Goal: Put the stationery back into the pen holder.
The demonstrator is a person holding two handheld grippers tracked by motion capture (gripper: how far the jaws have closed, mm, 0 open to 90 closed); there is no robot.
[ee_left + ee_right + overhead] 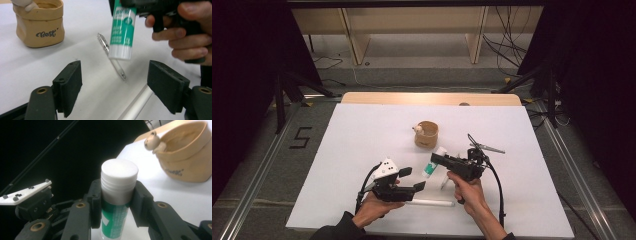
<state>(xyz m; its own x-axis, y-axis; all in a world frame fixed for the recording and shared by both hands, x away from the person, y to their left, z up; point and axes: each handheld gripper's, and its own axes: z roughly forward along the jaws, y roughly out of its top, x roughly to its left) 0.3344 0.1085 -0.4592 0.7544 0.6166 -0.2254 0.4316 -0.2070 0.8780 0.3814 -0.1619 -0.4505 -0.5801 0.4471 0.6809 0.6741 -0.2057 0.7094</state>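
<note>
While your right gripper (115,202) clamps the glue stick (117,195) by its white cap end, both pads pressed against its sides, your left gripper (115,85) has its jaws spread wide with nothing between them. In the high view, the glue stick (432,163) is lifted off the white table (362,135), slanting from the right gripper (435,159) down toward you, in front of the tan pot (426,134). Your left gripper (418,179) sits just to its left, close to the mat, its jaws pointing at the stick. From the left gripper view, the green-and-white tube hangs with its flat white end lowest, above a silver pen (110,56) lying on the table. A white rod (136,106) lies on the surface under the left jaws. The tan pot (38,23) stands upright, well apart from both grippers, with a small pale figure (152,142) perched on its rim.
</note>
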